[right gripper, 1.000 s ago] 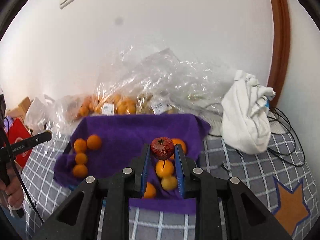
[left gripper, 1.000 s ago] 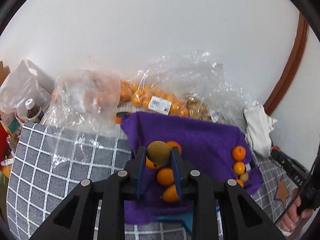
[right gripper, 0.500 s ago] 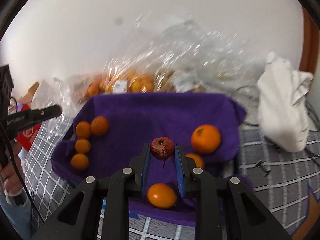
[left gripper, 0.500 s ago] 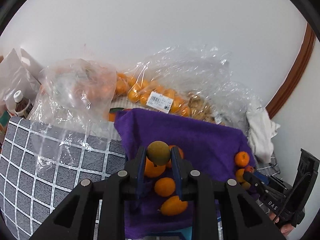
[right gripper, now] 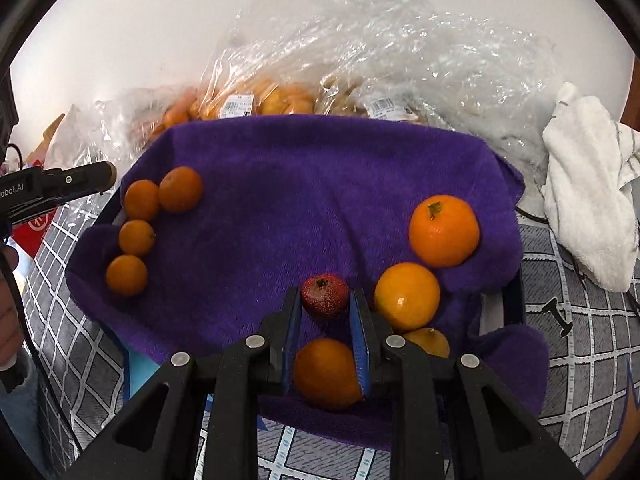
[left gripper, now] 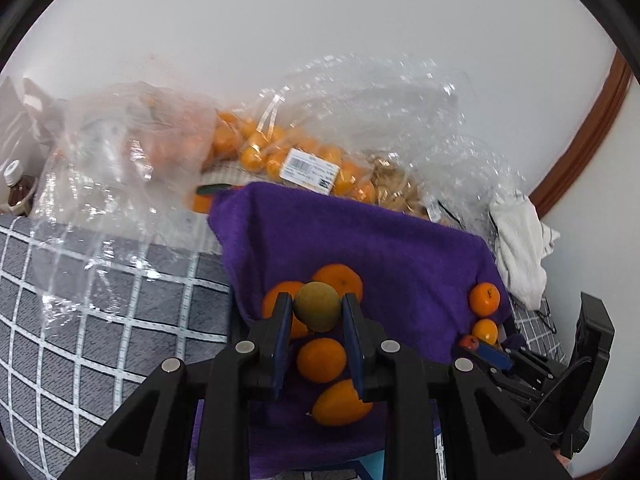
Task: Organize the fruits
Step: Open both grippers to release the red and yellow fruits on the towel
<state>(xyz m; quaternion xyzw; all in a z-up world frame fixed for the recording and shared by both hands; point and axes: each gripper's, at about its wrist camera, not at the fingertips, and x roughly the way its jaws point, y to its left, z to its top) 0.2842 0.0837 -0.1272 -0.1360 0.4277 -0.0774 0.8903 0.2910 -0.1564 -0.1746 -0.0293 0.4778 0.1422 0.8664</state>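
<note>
Left gripper clamped on greenish-brown round fruit, held above oranges on purple towel; right gripper pinching small speckled red fruit over same towel, both level

left claw: black frame, blue pads, silver screws | right claw: same build

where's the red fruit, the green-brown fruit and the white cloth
red fruit (right gripper: 325, 296): right wrist view, on its speckled front, between the right gripper's fingers
green-brown fruit (left gripper: 317, 306): left wrist view, on its round middle
white cloth (right gripper: 588, 192): right wrist view, on its bunched middle
</note>
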